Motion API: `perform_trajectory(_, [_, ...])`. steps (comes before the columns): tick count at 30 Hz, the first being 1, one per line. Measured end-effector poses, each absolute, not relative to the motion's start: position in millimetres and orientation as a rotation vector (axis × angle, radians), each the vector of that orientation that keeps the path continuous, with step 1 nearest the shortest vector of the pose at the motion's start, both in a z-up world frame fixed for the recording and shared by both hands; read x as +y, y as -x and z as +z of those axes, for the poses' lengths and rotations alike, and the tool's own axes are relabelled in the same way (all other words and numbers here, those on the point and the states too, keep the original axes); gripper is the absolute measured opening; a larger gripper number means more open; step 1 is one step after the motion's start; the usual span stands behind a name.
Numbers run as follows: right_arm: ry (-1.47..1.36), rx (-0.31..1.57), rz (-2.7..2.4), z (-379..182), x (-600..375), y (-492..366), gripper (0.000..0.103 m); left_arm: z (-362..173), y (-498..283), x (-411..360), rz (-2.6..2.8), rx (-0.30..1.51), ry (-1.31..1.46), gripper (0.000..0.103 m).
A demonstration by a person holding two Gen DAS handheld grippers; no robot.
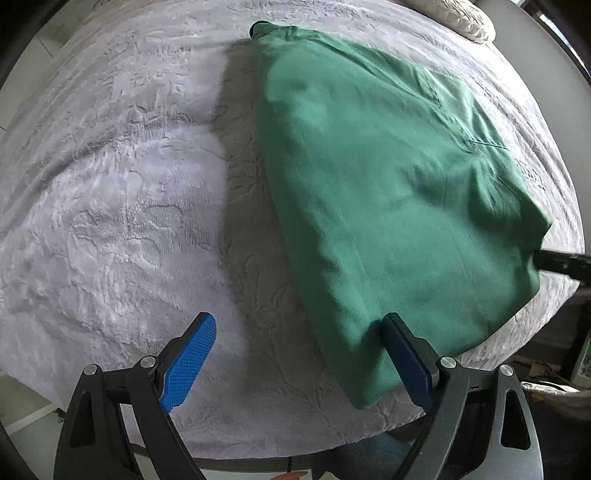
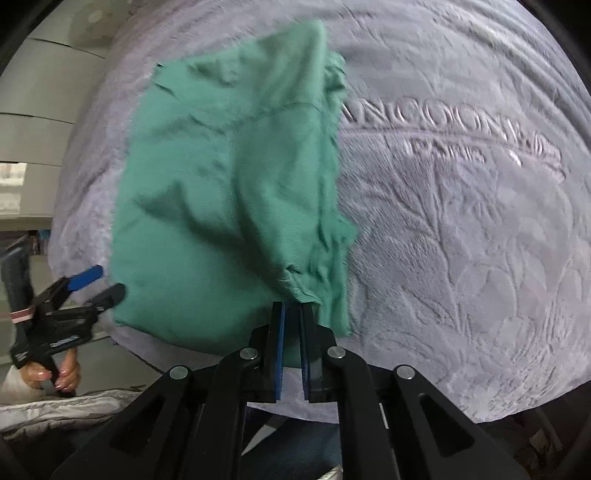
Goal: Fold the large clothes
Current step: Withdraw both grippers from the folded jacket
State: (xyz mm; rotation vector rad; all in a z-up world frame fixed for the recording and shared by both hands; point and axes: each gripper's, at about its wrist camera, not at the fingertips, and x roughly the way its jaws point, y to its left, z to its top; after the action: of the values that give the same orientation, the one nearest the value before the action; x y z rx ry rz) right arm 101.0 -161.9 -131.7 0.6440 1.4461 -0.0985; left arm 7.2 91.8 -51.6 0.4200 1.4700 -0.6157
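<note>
A large green garment lies folded on a lilac plush bedspread. My left gripper hangs above its near left edge, pointing down, with its blue pads wide apart and nothing pinched; the right finger overlaps the cloth's border. In the right wrist view the garment is rumpled, and my right gripper is shut on a bunched bit of its near edge, lifting it slightly. The left gripper shows there at the cloth's left corner, held by a hand. The right gripper's black body peeks past the garment's right corner.
The bedspread carries embossed leaves and lettering to the right of the garment. A cream textured pillow lies at the far corner. The bed's edge runs close below both grippers. A grey quilted item sits beside the bed, low on the left.
</note>
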Motion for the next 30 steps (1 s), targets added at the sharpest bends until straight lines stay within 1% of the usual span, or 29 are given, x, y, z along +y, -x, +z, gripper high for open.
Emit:
perform_trajectory(3, [-0.618, 1.397, -0.113, -119.6, -164.4, -105.7, 0.008, -50.9, -8.4, 89.6, -0.61, 1.472, -0.422, 0.092])
perform_trajectory(6, [-0.618, 1.43, -0.226, -130.8, -176.2, -106.5, 0.009, -49.1, -10.6, 87.0, -0.599, 1.47, -0.422, 0.092])
perform_trajectory(9, [-0.741, 1.442, -0.273, -139.1, -195.1, -96.5, 0.009, -40.9, -17.8, 88.4, -0.57, 1.453, -0.415, 0.092])
perform_trajectory(13, [-0.734, 1.396, -0.265, -117.5, -204.8, -92.7, 0.009, -24.7, -31.3, 87.1, -0.516, 1.42, -0.385, 0.092])
perform_trajectory(15, [-0.719, 1.367, -0.268, -105.2, -206.3, -98.7, 0.011, -17.7, -38.2, 82.3, -0.496, 1.413, -0.373, 0.092])
perform_trajectory(16, [-0.711, 1.354, -0.274, -99.6, -207.2, -103.7, 0.021, -13.9, -41.3, 79.0, -0.488, 1.407, -0.368, 0.092])
perform_trajectory(17, [-0.702, 1.349, -0.278, -94.8, -204.2, -108.6, 0.045, -11.7, -43.6, 76.8, -0.485, 1.404, -0.365, 0.092])
perform_trajectory(19, [-0.672, 1.337, -0.287, -88.5, -201.3, -117.5, 0.074, -6.3, -46.6, 70.7, -0.474, 1.393, -0.362, 0.092])
perform_trajectory(22, [-0.624, 1.334, -0.28, -83.2, -190.3, -130.0, 0.074, 0.6, -49.8, 66.1, -0.469, 1.384, -0.359, 0.092])
perform_trajectory(25, [-0.61, 1.351, -0.287, -83.3, -181.7, -142.0, 0.082, 4.8, -48.0, 62.2, -0.453, 1.368, -0.37, 0.092])
perform_trajectory(27, [-0.602, 1.352, -0.297, -81.2, -177.0, -144.9, 0.084, 6.6, -46.2, 60.2, -0.441, 1.36, -0.381, 0.092])
perform_trajectory(30, [-0.59, 1.374, -0.32, -83.5, -176.9, -148.2, 0.098, 7.5, -45.5, 59.2, -0.432, 1.365, -0.381, 0.092])
